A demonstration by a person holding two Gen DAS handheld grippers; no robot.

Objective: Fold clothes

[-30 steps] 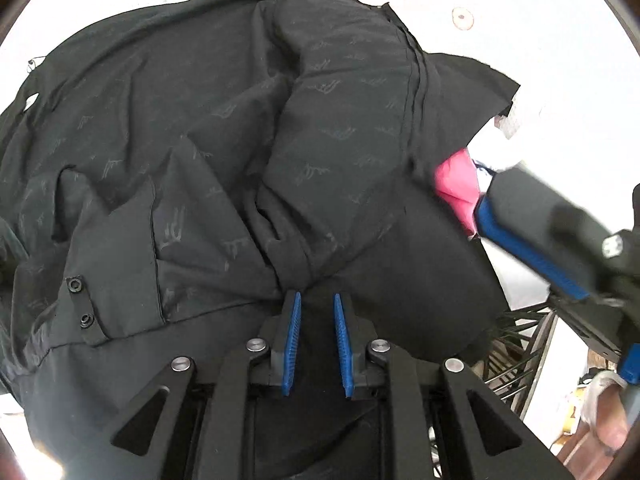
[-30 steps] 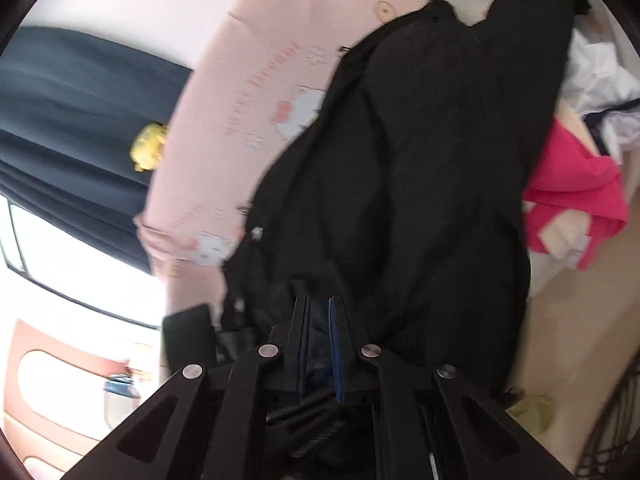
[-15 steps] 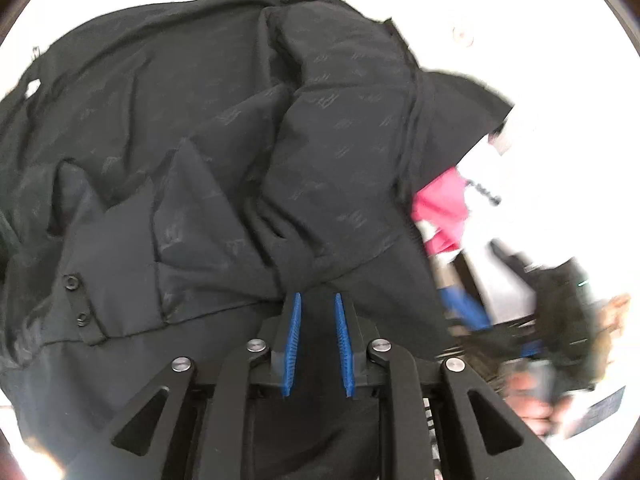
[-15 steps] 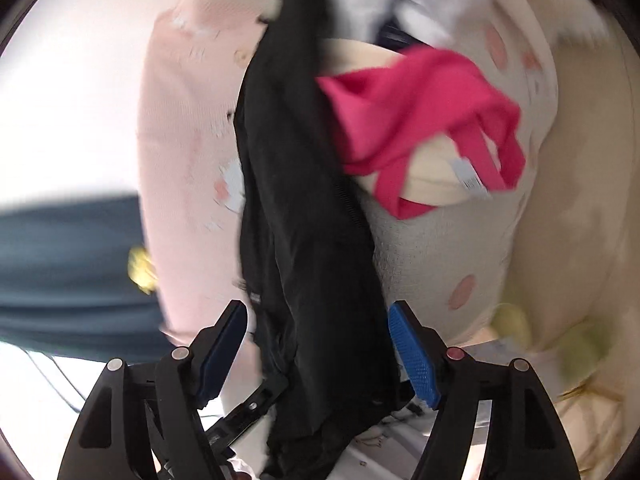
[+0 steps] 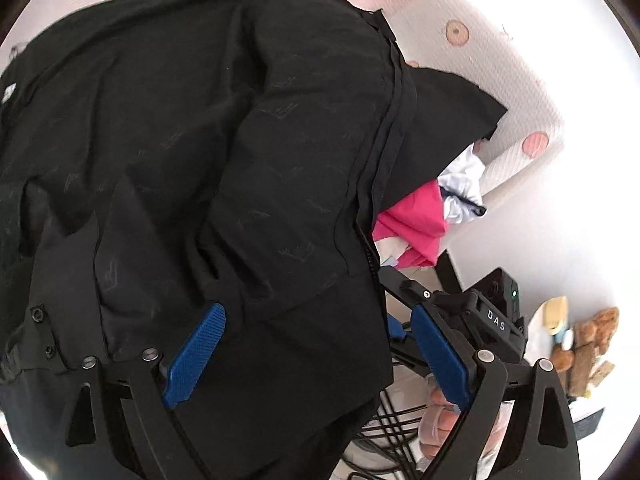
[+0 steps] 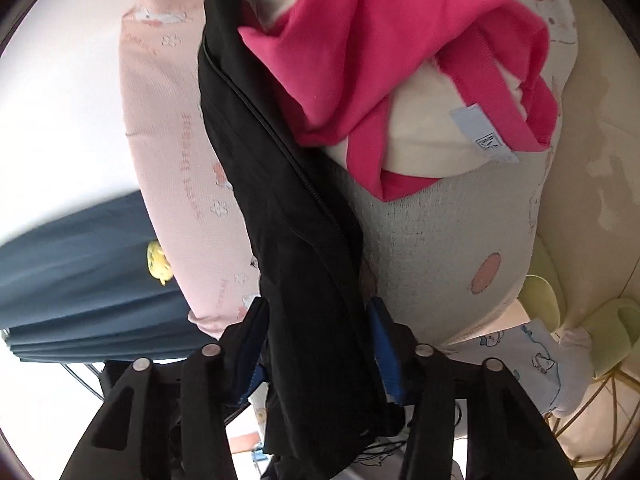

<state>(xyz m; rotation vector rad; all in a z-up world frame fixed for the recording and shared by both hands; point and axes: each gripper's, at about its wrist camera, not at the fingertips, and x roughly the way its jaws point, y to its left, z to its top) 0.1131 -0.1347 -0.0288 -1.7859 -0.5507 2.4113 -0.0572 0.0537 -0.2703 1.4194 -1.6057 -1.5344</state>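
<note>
Left wrist view: "DAS" shows on the right gripper; both grippers' fingers spread wide around the black jacket.

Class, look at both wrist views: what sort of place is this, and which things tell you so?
Probably a bedroom at home. A pink cartoon-print bedcover lies under the black jacket, a dark blue curtain hangs behind, and green slippers sit on the floor.

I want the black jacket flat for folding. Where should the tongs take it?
Probably along the zipper edge of the black jacket: it's a stiff, straight line hanging off the bed's side. Come from below, since both tongs, left and right, stand open there.
</note>
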